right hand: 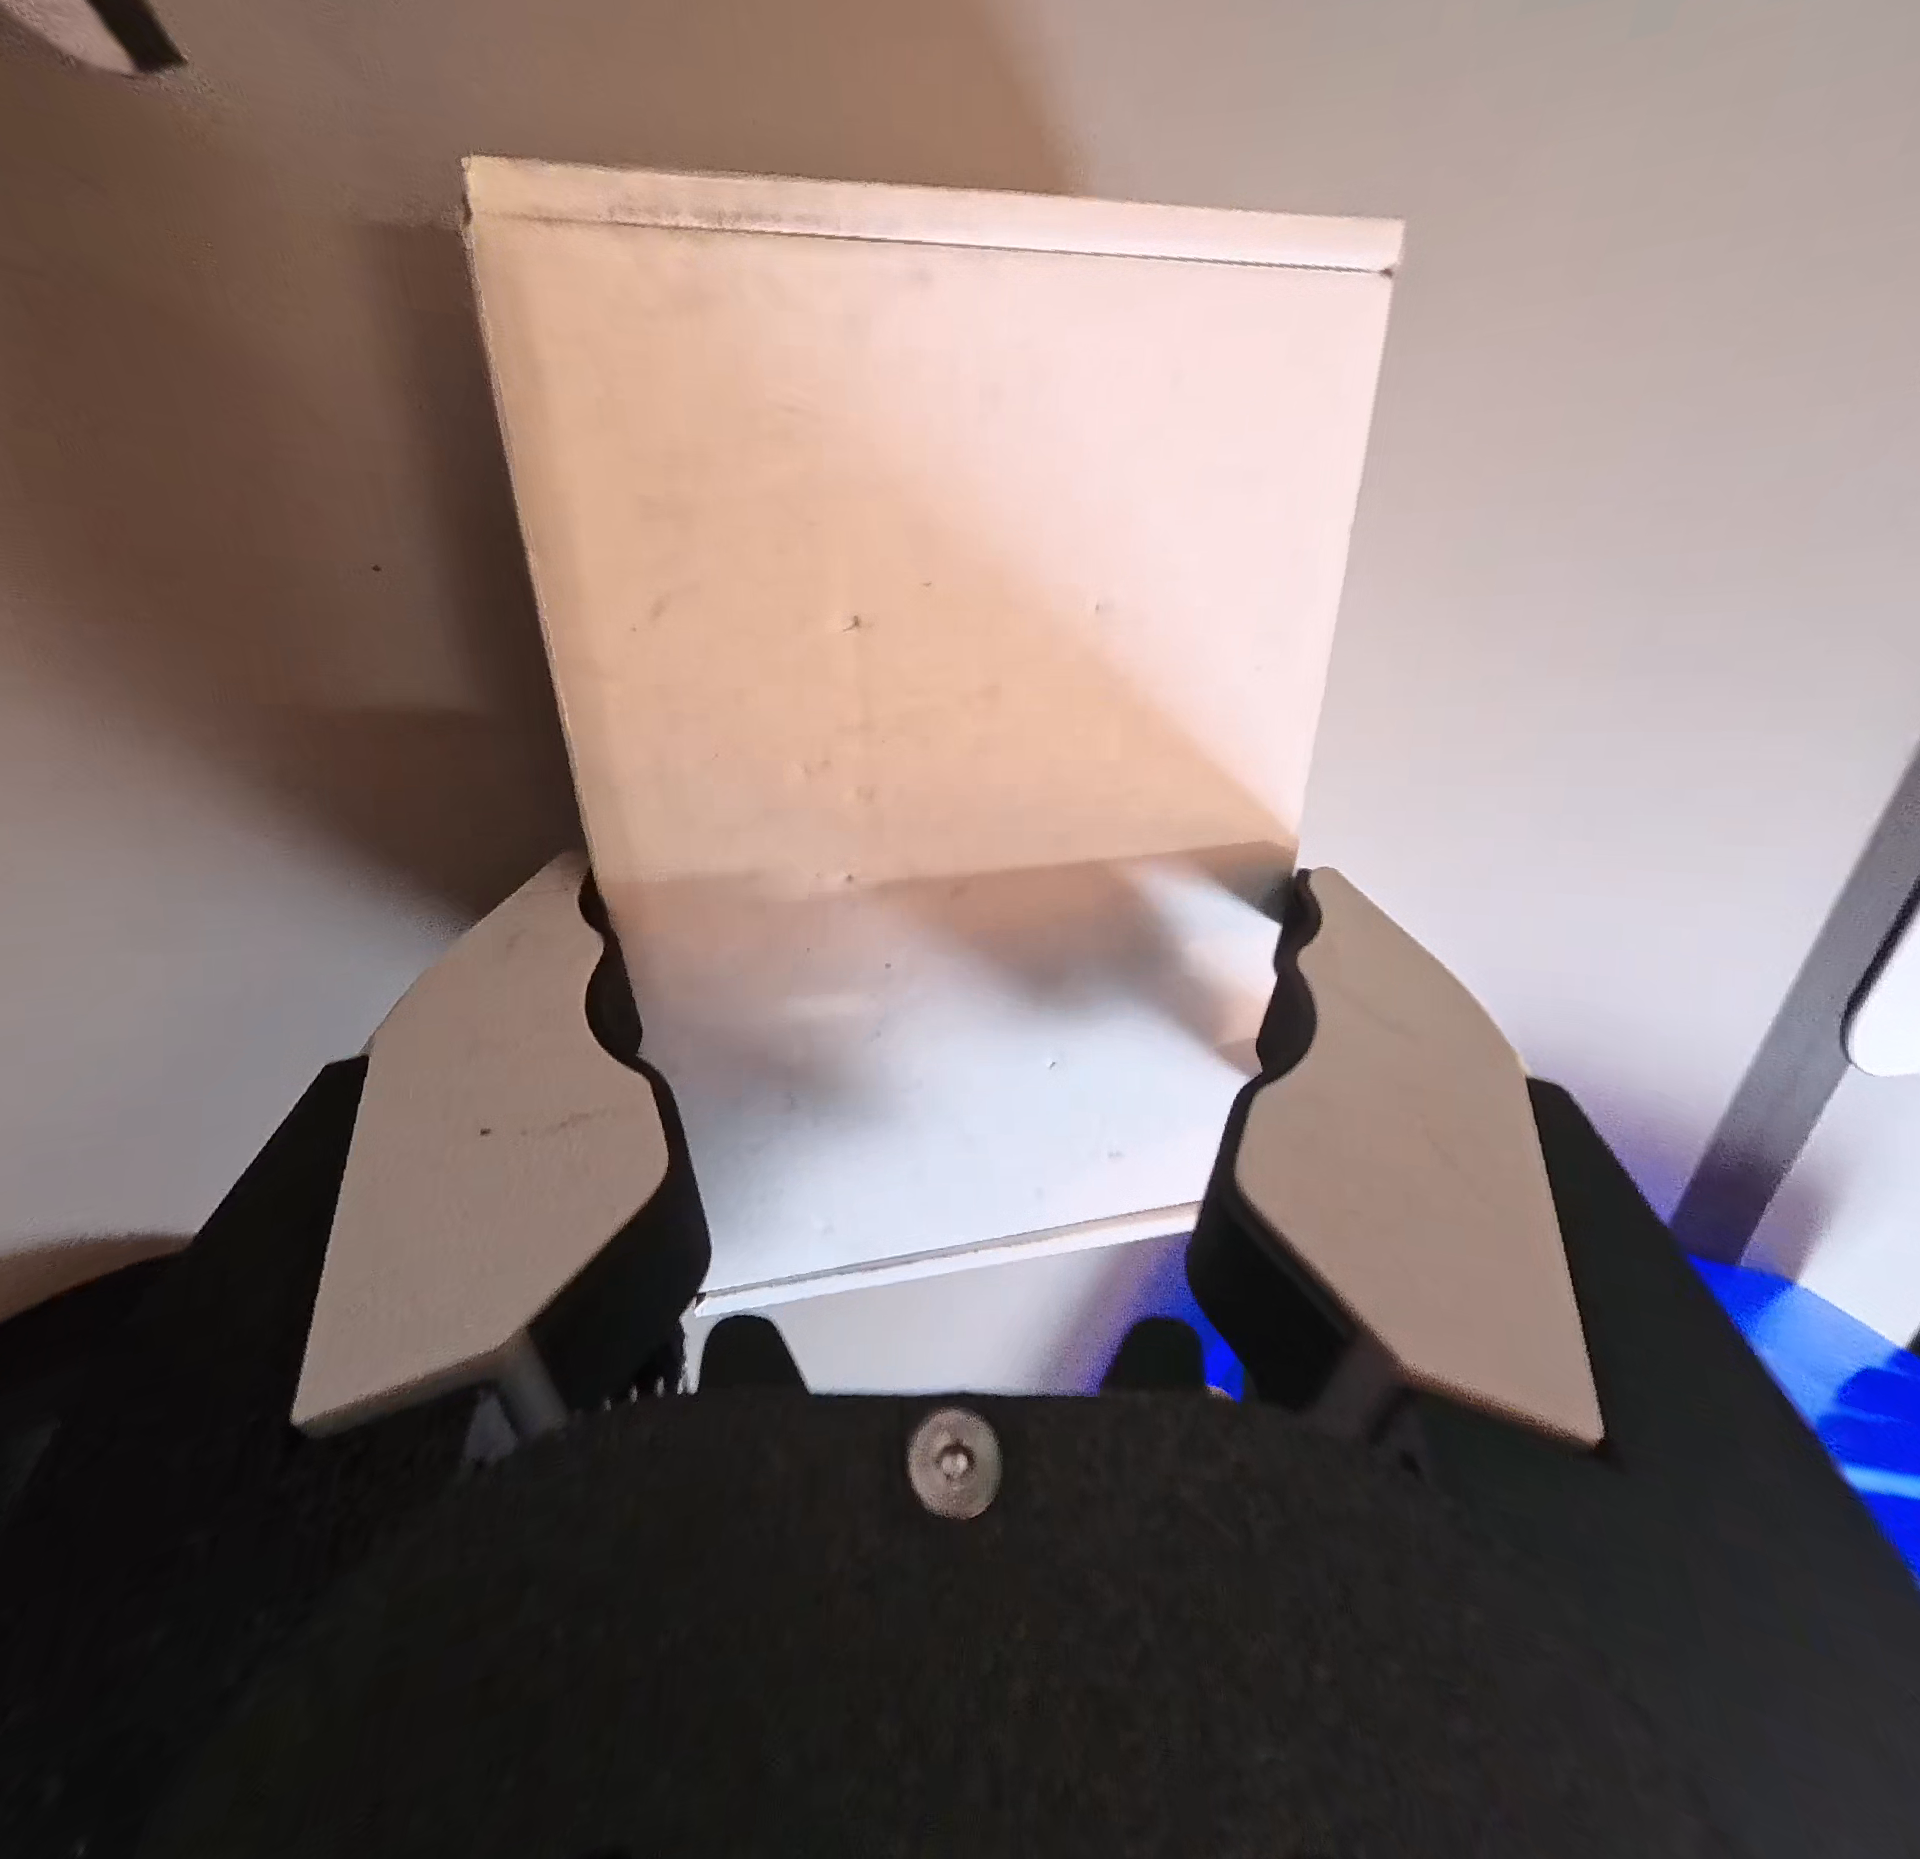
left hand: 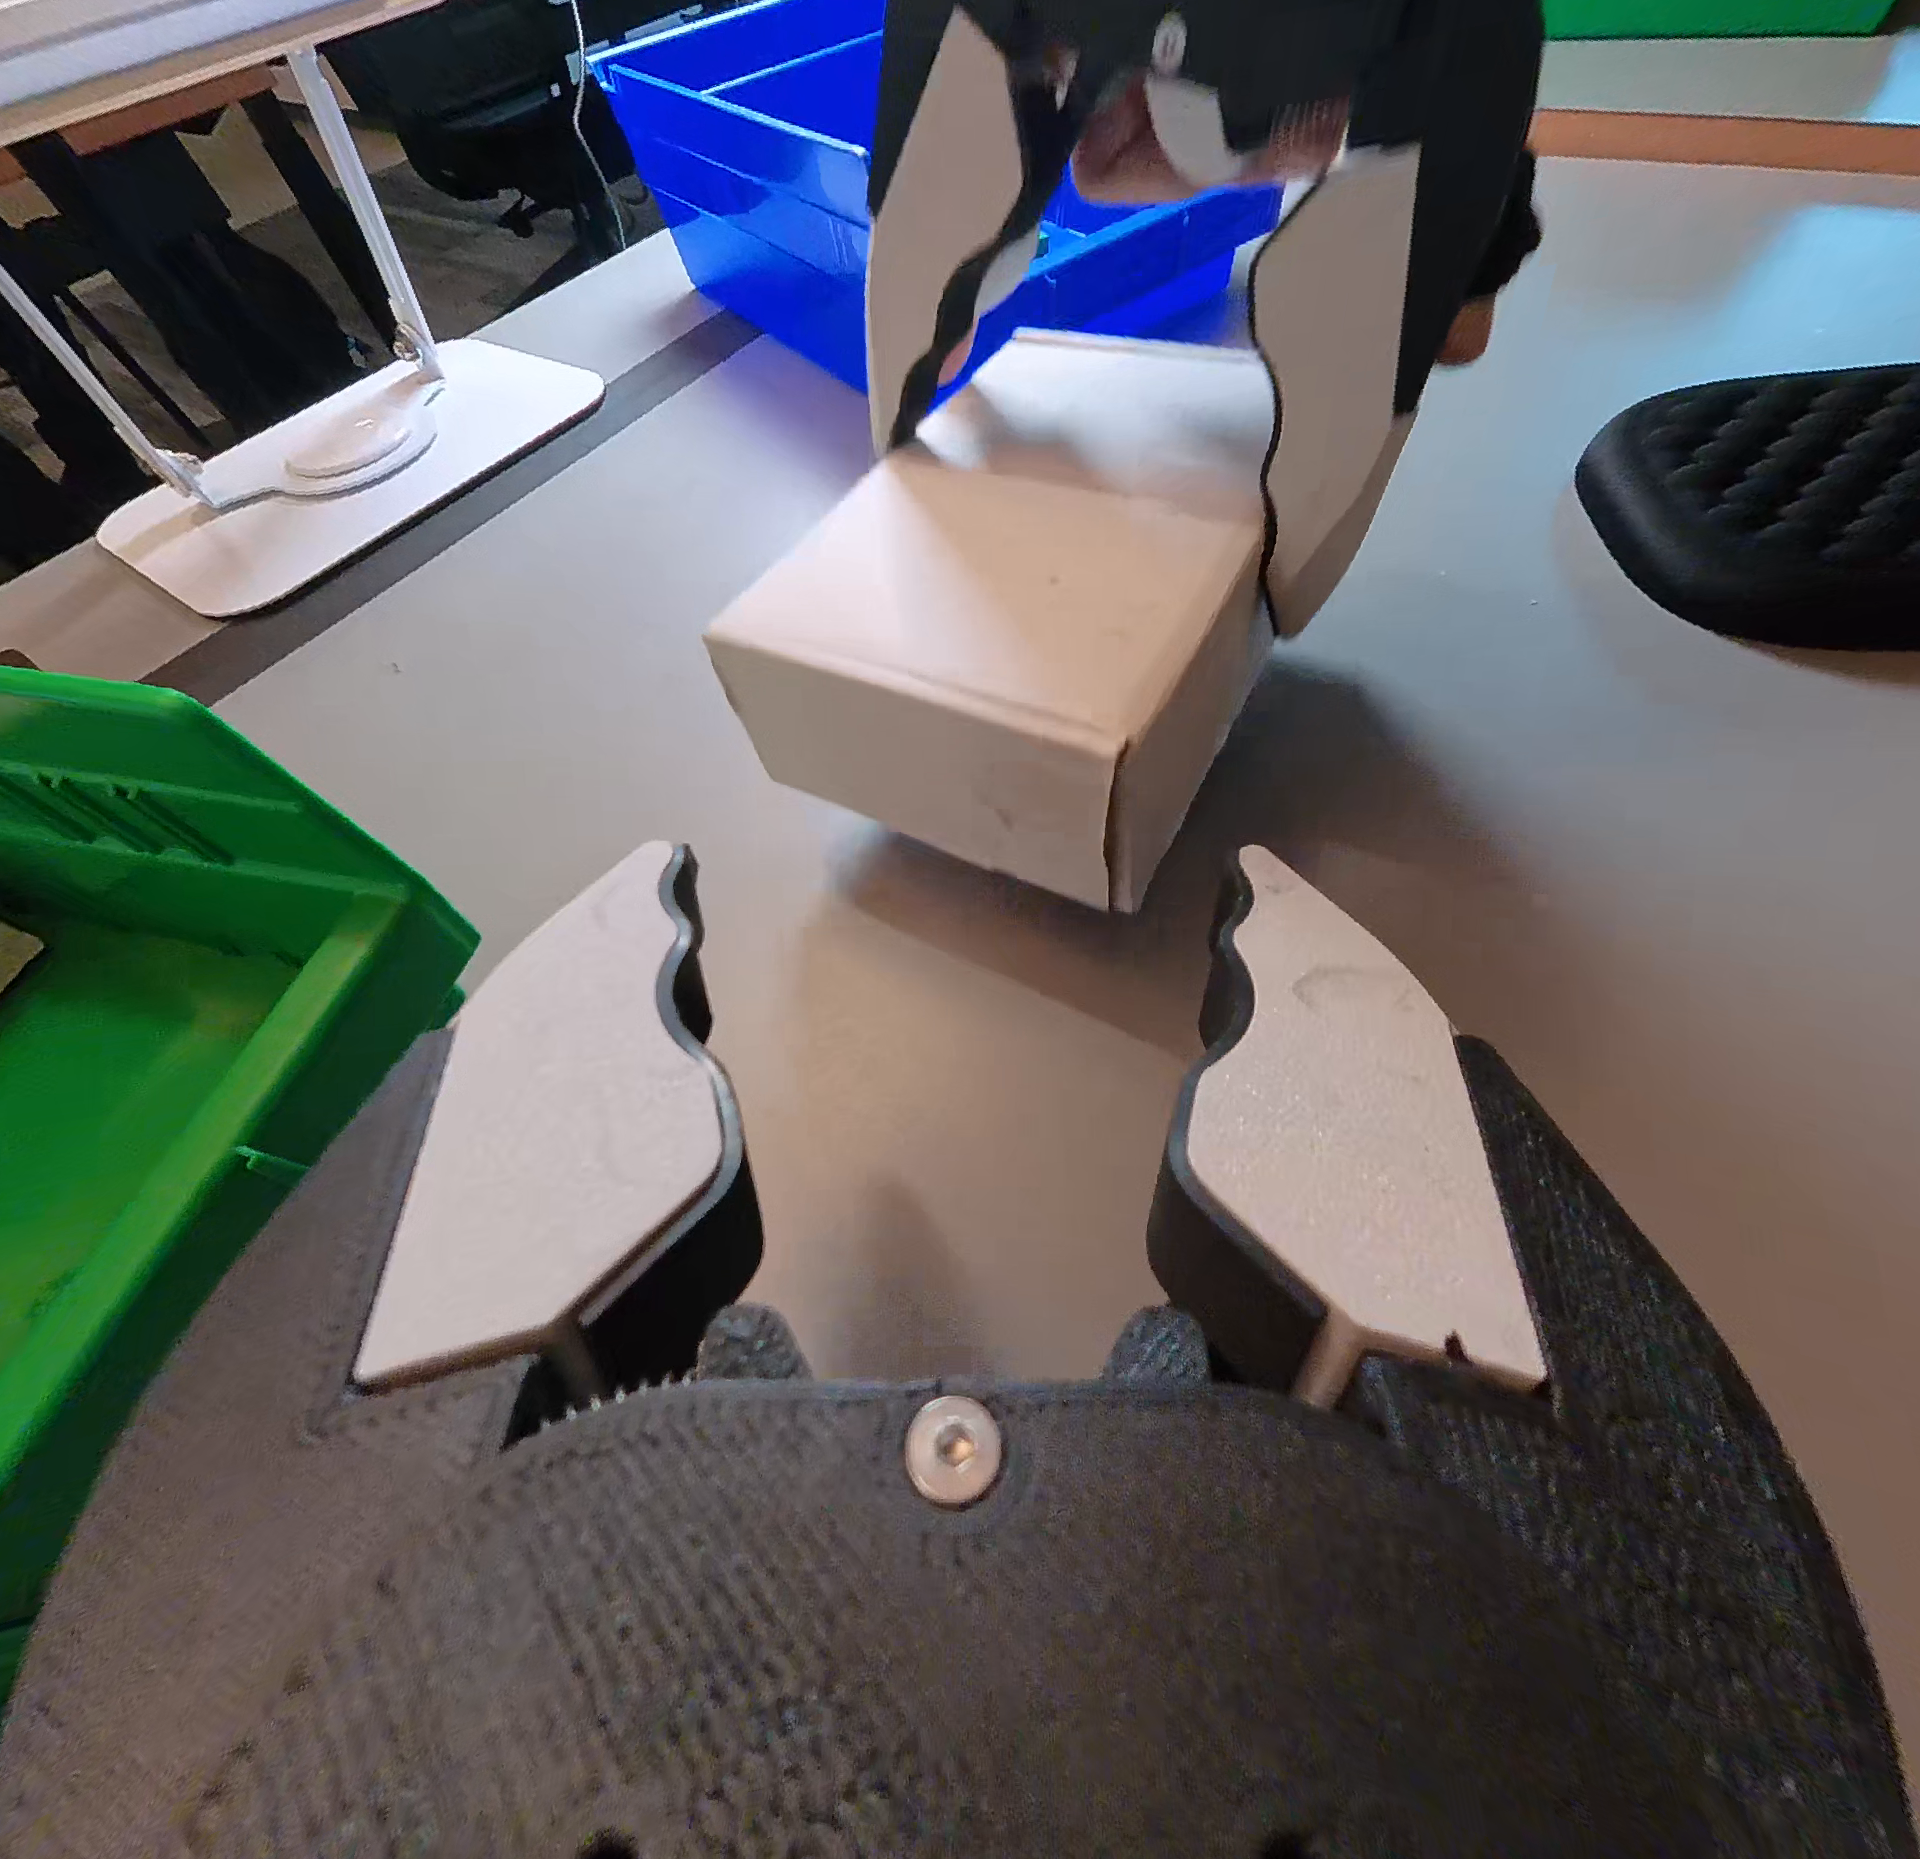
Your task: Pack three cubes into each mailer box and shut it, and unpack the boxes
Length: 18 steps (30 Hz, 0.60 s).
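Note:
A white mailer box with its lid shut is in the middle of the grey table. It is tilted, with its near corner off the surface. My right gripper comes down from above and is shut on the box's far end, one finger on each side. In the right wrist view the box fills the space between that gripper's fingers, which touch its side walls. My left gripper is open and empty, just in front of the box's near corner. No cubes are in view.
A green bin stands at the left, close to my left gripper. A blue bin stands behind the box. A white stand base lies at the far left. A black mesh pad lies at the right.

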Each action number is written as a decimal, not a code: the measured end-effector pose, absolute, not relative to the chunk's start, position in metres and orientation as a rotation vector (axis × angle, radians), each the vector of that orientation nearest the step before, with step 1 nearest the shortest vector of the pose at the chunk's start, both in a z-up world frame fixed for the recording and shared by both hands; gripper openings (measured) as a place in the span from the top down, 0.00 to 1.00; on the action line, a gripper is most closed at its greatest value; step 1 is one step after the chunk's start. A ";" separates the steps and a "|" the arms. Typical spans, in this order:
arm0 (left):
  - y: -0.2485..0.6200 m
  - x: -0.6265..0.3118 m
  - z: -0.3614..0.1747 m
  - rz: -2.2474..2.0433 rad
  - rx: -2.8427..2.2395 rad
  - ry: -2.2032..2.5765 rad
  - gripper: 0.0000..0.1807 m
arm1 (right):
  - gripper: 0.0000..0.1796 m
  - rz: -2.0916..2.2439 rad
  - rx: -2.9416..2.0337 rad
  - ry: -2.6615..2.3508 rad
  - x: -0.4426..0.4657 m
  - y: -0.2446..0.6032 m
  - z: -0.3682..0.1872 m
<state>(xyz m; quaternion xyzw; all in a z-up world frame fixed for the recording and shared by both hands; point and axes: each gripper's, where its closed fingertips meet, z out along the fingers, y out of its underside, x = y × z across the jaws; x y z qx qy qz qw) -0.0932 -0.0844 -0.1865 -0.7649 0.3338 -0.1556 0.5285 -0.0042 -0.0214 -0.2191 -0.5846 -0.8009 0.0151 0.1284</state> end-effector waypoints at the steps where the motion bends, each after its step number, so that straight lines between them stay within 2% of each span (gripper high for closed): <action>1: -0.084 -0.093 -0.187 -0.370 -1.827 0.798 0.48 | 0.34 0.052 -1.707 -2.312 -0.002 -0.020 -0.211; 11: -0.085 -0.092 -0.190 -0.365 -1.834 0.801 0.49 | 0.34 -0.042 -1.846 -2.100 0.077 0.035 -0.115; 18: -0.086 -0.087 -0.197 -0.397 -1.861 0.813 0.49 | 0.34 -0.148 -2.049 -1.865 0.158 0.103 -0.081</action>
